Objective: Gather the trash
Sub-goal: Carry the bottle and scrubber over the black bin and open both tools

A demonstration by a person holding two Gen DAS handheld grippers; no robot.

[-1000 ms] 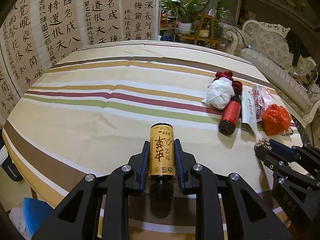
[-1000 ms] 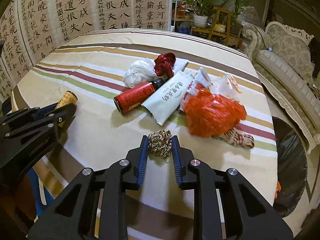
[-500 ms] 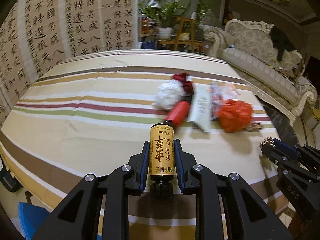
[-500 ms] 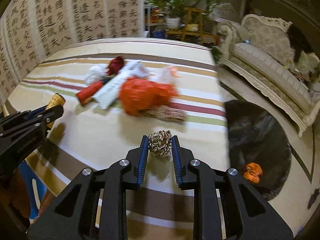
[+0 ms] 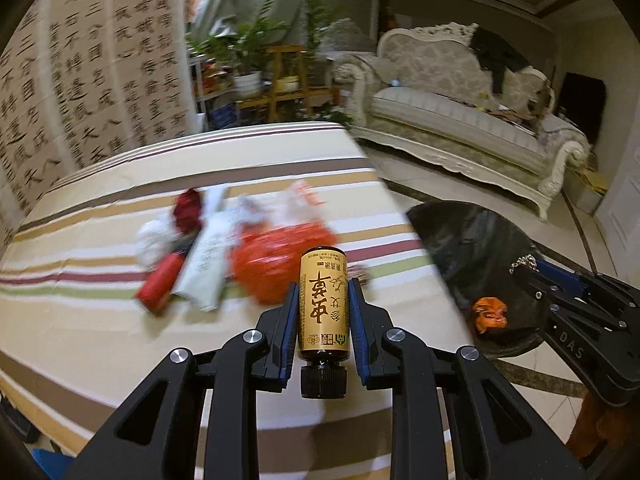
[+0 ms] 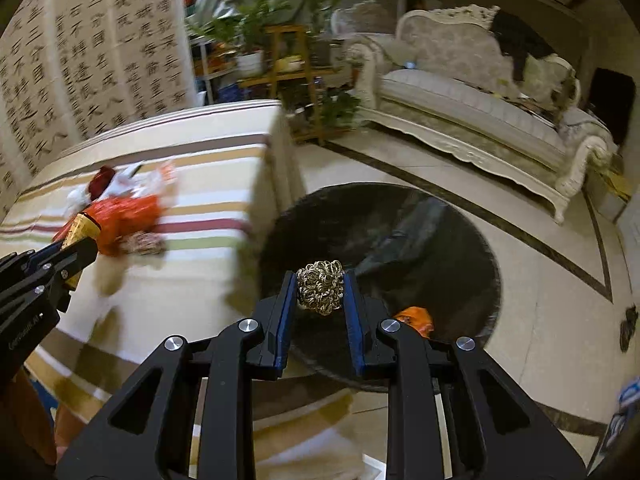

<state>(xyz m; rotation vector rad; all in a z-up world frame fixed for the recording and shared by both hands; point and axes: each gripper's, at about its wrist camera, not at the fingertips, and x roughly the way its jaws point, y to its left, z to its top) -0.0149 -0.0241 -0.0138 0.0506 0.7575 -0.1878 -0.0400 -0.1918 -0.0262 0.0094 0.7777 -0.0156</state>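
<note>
My left gripper (image 5: 323, 292) is shut on a gold bottle (image 5: 323, 304) with a black cap, held over the striped table's near right part. My right gripper (image 6: 320, 280) is shut on a gold metal scrubber ball (image 6: 321, 287), held above the black trash bag (image 6: 420, 240) on the floor. The bag also shows in the left wrist view (image 5: 472, 248), with an orange scrap (image 5: 489, 313) inside it. On the table lie an orange plastic bag (image 5: 276, 252), a red bottle (image 5: 160, 284), a white pouch (image 5: 204, 264), a white wad (image 5: 150, 240) and a red cloth (image 5: 188, 208).
The striped table (image 5: 100, 340) fills the left; its right edge drops to tiled floor (image 6: 540, 312) beside the bag. An ornate sofa (image 5: 460, 120) stands behind, plants on a wooden stand (image 5: 280, 80) at the back, and a calligraphy screen (image 5: 80, 100) on the left.
Both grippers have swung right with their loads. The right gripper has passed from over the table to over the trash bag; the left has moved toward the table's right edge.
</note>
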